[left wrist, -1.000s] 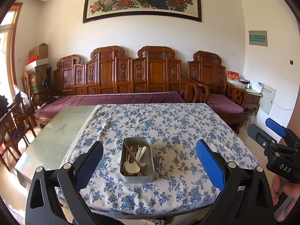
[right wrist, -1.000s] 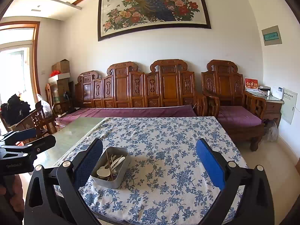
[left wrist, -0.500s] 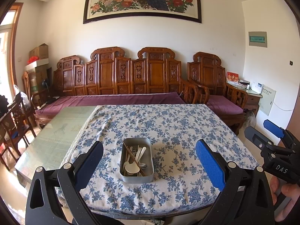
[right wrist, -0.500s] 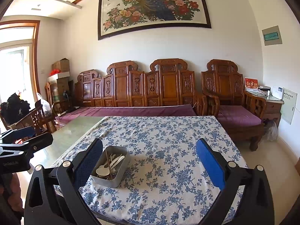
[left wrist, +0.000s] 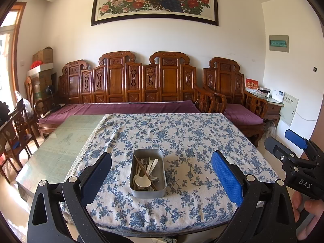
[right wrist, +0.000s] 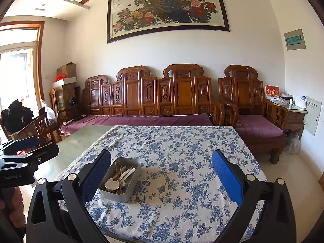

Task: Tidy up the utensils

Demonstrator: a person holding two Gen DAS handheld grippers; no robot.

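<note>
A grey metal tin (left wrist: 148, 189) sits near the front edge of the floral tablecloth (left wrist: 182, 141). It holds white spoons (left wrist: 142, 182), metal spoons and brown chopsticks (left wrist: 144, 171) in a jumble. My left gripper (left wrist: 161, 174) hovers above the table's front edge, open, with the tin framed between its fingers and nothing held. My right gripper (right wrist: 161, 174) is open too and holds nothing; the tin (right wrist: 119, 195) lies beside its left finger (right wrist: 95, 174). Each gripper shows at the edge of the other's view: the right gripper (left wrist: 297, 162) and the left gripper (right wrist: 22, 162).
Left of the cloth is bare green glass tabletop (left wrist: 60, 141). A carved wooden sofa (left wrist: 129, 85) with purple cushions runs behind the table, an armchair (left wrist: 232, 93) at its right. Wooden chairs (left wrist: 16, 133) stand at the left. A hand (left wrist: 311, 210) holds the right gripper's handle.
Both grippers have drifted slightly; the right one sits a little higher in the left wrist view. The tin and utensils have not moved.
</note>
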